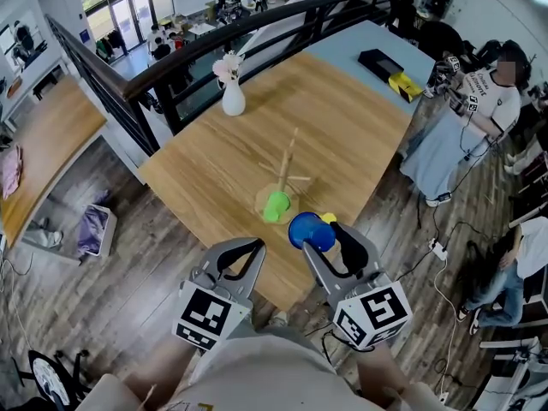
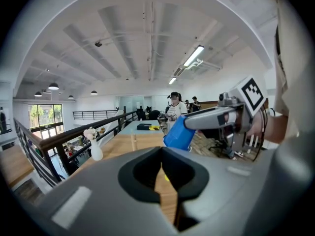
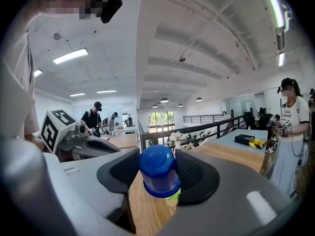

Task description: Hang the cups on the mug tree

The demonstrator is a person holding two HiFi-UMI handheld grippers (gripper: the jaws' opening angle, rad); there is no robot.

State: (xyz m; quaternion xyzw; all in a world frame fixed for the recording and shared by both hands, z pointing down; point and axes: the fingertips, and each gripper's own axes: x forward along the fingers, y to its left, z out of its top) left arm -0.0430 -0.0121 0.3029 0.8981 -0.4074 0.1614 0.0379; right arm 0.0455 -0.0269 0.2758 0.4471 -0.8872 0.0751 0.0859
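Cup (image 3: 158,175), blue, in fingers (image 3: 199,173) of right gripper (image 3: 158,168), above wooden table (image 1: 342,127)

Readable text: none in any view.
Left cube (image 1: 207,315): a black-and-white square marker pattern with no letters or digits. It sits behind the fingers of the left gripper (image 1: 253,247), toward the person.
Right cube (image 1: 374,313): the same kind of pattern on two faces, behind the fingers of the right gripper (image 1: 321,234).
Bystander's white shirt (image 1: 485,84): dark print, far beyond the right fingers past the counter, too small to read.
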